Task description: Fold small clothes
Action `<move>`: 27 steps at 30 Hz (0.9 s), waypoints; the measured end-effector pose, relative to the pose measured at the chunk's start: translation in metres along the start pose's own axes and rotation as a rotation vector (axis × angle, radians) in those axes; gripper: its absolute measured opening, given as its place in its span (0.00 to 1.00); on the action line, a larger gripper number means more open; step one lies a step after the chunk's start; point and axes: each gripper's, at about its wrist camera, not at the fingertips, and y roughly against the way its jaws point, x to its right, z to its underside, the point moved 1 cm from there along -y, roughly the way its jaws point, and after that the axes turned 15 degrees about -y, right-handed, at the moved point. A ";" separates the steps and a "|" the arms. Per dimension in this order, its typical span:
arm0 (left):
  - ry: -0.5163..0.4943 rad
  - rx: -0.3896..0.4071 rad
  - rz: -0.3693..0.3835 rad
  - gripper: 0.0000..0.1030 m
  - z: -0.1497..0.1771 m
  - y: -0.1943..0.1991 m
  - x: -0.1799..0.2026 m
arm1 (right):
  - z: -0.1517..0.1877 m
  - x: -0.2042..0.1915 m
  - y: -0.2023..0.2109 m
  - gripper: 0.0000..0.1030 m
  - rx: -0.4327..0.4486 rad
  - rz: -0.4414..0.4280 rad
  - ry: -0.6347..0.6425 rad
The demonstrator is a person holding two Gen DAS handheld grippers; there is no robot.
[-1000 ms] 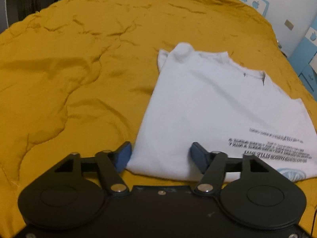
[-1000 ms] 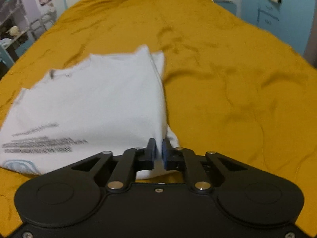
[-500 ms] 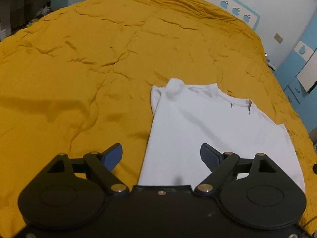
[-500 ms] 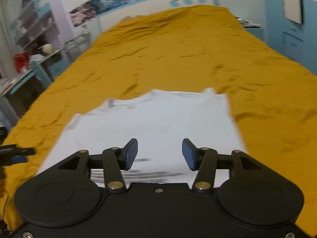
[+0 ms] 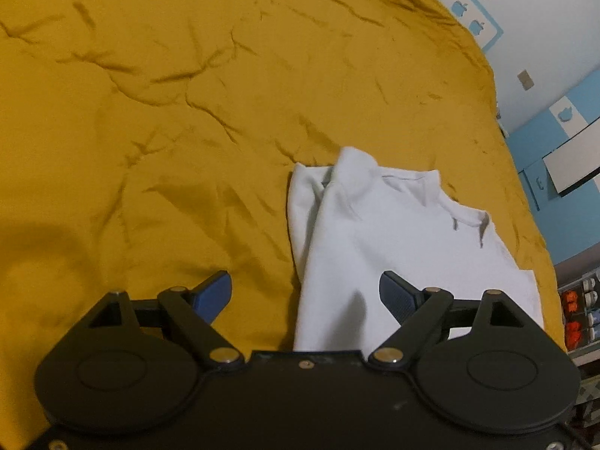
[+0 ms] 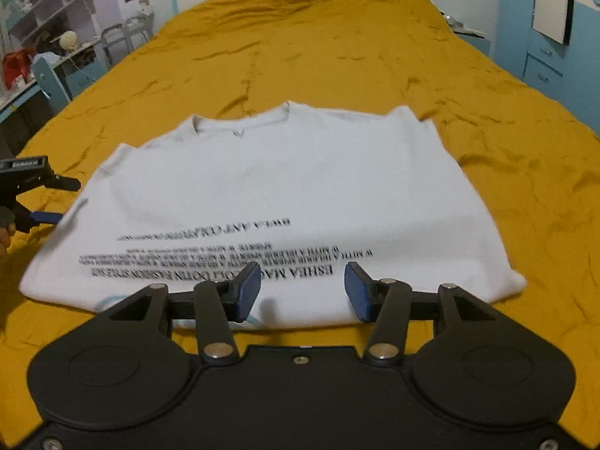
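1. White T-shirt point(image 6: 277, 187) lies partly folded on the mustard-yellow bedspread point(image 6: 337, 48) of the bed, collar away from the right camera, black lettering near the hem.
2. Right claw point(image 6: 302, 292) hangs over the lettered hem; its jaws have just been opening, stand half apart and hold nothing.
3. Left claw point(image 5: 304, 296) stands wide at the shirt's folded side edge, jaws having just opened further, empty; one finger is over the bedspread, the other over the cloth.
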 end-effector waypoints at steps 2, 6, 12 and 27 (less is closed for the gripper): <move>-0.003 -0.007 0.010 0.88 -0.002 -0.011 0.001 | 0.003 -0.001 -0.004 0.49 -0.008 0.007 -0.005; -0.046 -0.004 0.012 0.91 -0.007 -0.027 0.010 | 0.008 -0.002 -0.009 0.49 -0.006 0.042 -0.027; -0.029 0.019 0.093 0.59 -0.020 -0.048 0.014 | 0.011 0.011 -0.012 0.49 0.016 0.089 -0.127; 0.011 0.035 0.086 0.10 -0.023 -0.050 0.019 | 0.011 0.017 -0.010 0.50 0.031 0.090 -0.129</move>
